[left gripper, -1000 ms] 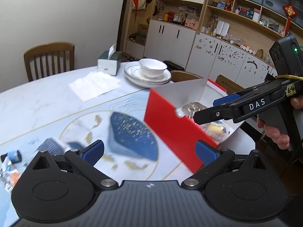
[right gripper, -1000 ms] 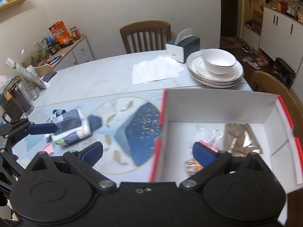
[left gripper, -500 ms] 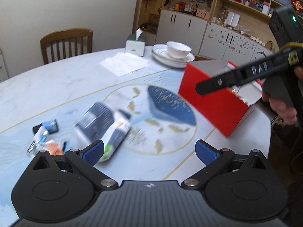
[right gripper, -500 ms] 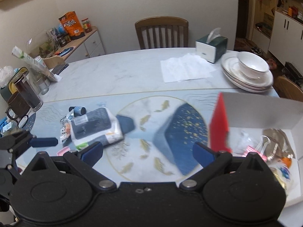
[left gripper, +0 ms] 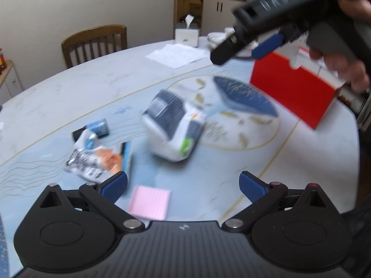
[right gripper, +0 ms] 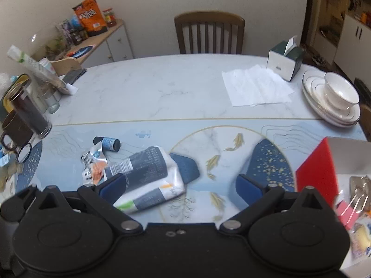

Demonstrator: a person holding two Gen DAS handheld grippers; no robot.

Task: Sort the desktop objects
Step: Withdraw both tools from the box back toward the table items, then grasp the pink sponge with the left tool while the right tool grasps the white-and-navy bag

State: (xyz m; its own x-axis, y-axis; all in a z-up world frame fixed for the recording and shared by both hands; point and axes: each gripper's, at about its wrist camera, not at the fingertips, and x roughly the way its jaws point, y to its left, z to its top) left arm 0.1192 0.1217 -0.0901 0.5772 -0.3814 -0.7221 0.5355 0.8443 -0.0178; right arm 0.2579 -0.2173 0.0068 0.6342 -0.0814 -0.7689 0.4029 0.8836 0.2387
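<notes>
We have both grippers empty with jaws spread wide: the left gripper (left gripper: 183, 185) hangs low over the near edge of the worktop (right gripper: 162, 88), and the right gripper (right gripper: 180, 185) hovers above the middle. What is left to sort lies loose at the lower left of the right wrist view: a large blue-and-white packet (right gripper: 148, 176), a small snack packet (right gripper: 94, 166) touching it, and a little dark bottle (right gripper: 107, 143) lying on its side just beyond. A pink pad (left gripper: 149, 205) sits just in front of the left gripper's fingers. The red box (right gripper: 316, 171), already holding several items, stands at the right edge.

We judge the next pick is the pink pad or the large packet. For the flat pad, we should come down steeply and pinch across an edge. For the soft packet, grip across its narrow width, near the middle, so it does not sag or drag the snack packet along.
</notes>
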